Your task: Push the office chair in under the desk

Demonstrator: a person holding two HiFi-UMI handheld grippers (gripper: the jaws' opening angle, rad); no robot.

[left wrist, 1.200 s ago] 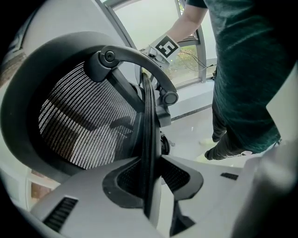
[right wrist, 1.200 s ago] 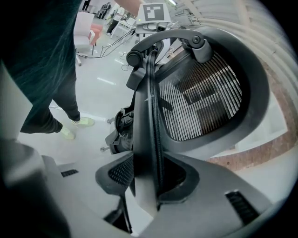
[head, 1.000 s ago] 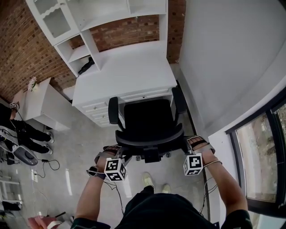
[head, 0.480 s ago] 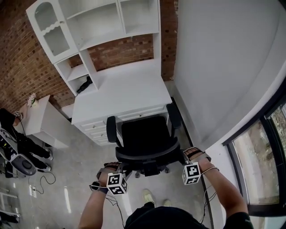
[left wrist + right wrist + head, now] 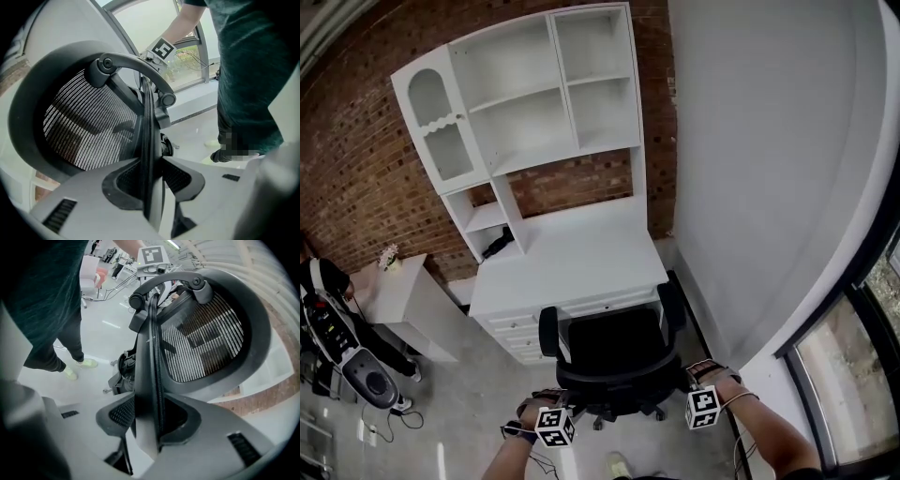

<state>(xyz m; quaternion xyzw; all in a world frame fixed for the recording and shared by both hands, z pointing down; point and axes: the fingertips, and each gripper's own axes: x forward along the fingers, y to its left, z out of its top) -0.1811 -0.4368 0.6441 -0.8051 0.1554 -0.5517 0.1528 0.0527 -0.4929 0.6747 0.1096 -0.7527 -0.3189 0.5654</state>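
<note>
gripping a black mesh-backed office chair [image 5: 609, 361] by its curved black backrest frame [image 5: 149, 117], one gripper on each side edge. on the left gripper [image 5: 152, 176]: grey fingers [image 5: 117, 187] roughly half closed, textured pads pinching the thin frame edge between them, mesh to the left of the fingers, the person's dark clothing to the right. on the right gripper [image 5: 149, 420]: the same hold, fingers [image 5: 197, 427] part closed and pressed on the opposite frame edge, mesh to the right of them, pale yellow-green shoes [image 5: 77, 366] on the floor to the left.

from the head view: chair straight ahead of both pairs of fingers, seat front meeting the front edge of the white counter with drawers [image 5: 572, 267], touching or just under it, cannot tell which. armrests reaching alongside that edge, backrest and wheeled base out on the grey floor [image 5: 478, 412]. farther ahead of the fingers, past the chair, a tall white shelf hutch [image 5: 525, 103] standing on the counter against a red brick wall [image 5: 356, 150]. well off to the left of the left fingers, a small white side table [image 5: 403, 300].
</note>
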